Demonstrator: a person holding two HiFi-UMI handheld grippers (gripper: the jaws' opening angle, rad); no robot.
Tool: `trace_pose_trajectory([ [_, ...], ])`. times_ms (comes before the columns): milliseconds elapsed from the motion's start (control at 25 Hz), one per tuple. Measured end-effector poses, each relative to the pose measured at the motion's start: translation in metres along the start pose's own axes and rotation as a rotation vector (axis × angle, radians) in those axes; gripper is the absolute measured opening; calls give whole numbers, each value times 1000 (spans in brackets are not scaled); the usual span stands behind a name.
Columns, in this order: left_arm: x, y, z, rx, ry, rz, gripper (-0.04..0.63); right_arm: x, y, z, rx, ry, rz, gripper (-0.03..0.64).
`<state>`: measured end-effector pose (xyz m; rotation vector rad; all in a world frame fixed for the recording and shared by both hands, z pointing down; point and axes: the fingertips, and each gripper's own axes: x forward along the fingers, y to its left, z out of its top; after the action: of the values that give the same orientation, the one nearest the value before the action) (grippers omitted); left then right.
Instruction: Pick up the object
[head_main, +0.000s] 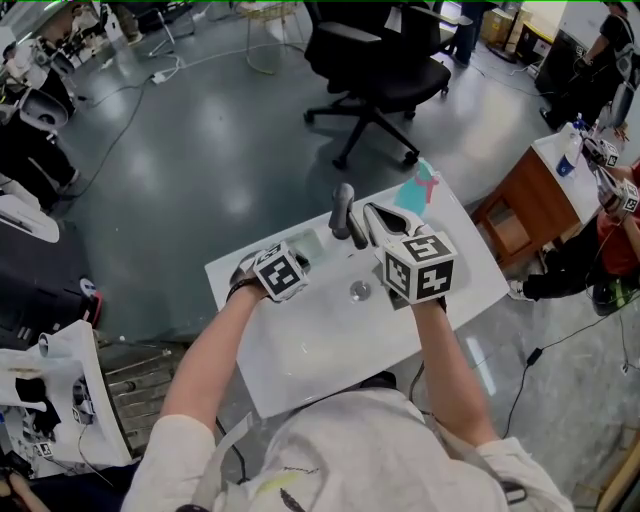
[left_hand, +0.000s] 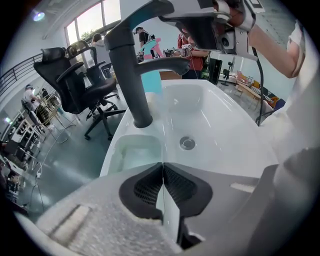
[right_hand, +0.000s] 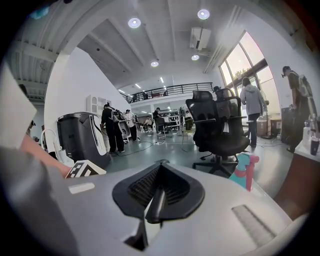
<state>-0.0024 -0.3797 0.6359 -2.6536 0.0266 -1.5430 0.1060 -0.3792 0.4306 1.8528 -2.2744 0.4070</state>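
Jaws of the left gripper (left_hand: 162, 172) are pressed together with nothing between the pads. They hang low over the near left rim of the sink (head_main: 300, 350). The right gripper (right_hand: 159, 187) also has its jaws together. A thin dark shape shows in the slit below the pads, and I cannot tell what it is. In the head view both grippers sit at the centre of the frame, each under a marker cube: the left cube (head_main: 279, 272) by the sink's left edge, the right cube (head_main: 420, 265) over its right half.

Grey floor (head_main: 200, 150) fills the upper half of the head view. The white sink stands in the middle, angled so that its far edge runs toward the upper right. A black office chair (head_main: 375, 60) stands on the floor at the top centre, well apart from the sink.

On the sink's far edge a black faucet (head_main: 343, 210) stands upright. The right gripper's jaws reach up just to its right, but whether they touch it cannot be told. A shallow recess (head_main: 305, 243) lies in the sink top left of the faucet, in front of the left gripper.

The spray bottle (head_main: 420, 188), teal with a pink trigger, stands upright on the sink's far right corner, right of the faucet and clear of both grippers. It seems the likeliest thing to pick up.

The round metal drain (head_main: 360, 291) sits in the basin between the two cubes.
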Motion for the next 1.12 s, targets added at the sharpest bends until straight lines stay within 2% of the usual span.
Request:
trace_pose_trajectory([
  [200,-5,1,-2,-17,4,21,12,-1,4,2,-7,3,20,3],
  [320,-11,3,2,-38,-25,41,12,-1,6,4,-11,3,34,3],
  [560,-33,8,-3,-107,-24,94,11,5,14,11,-27,-2,84,3],
  [1120,-94,31,7,-218,-99,285,11,18,36,24,-58,-8,224,3],
])
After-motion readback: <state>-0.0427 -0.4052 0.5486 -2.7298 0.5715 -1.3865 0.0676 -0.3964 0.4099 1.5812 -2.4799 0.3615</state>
